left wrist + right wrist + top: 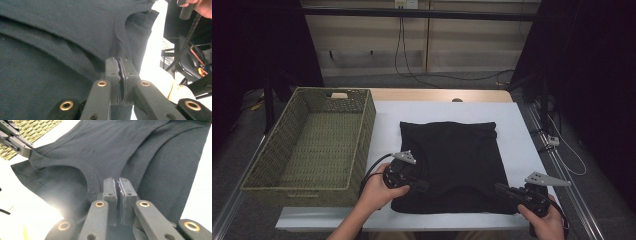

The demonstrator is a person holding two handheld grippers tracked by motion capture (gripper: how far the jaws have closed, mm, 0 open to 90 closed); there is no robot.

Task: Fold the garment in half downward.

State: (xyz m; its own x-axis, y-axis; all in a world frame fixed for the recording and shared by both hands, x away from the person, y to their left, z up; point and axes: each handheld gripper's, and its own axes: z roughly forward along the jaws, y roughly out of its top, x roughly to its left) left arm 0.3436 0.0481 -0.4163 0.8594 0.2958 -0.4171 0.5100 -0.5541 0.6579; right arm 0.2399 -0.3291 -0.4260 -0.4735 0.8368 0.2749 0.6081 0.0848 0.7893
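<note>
A black T-shirt (452,150) lies folded on the white table, its neckline toward the near edge. My left gripper (424,185) is shut on the shirt's cloth at the left of the neckline. In the left gripper view the jaws (119,60) press together on the collar edge of the shirt (62,37). My right gripper (499,188) is shut on the cloth at the right of the neckline. In the right gripper view its pads (117,180) pinch the shirt (120,147), and the left gripper (18,143) holds a raised fold farther off.
A woven green basket (368,125) stands left of the shirt and holds nothing; its weave (35,128) is in the right gripper view too. White table surface (522,135) runs bare right of the shirt. The floor and cables lie beyond the far edge.
</note>
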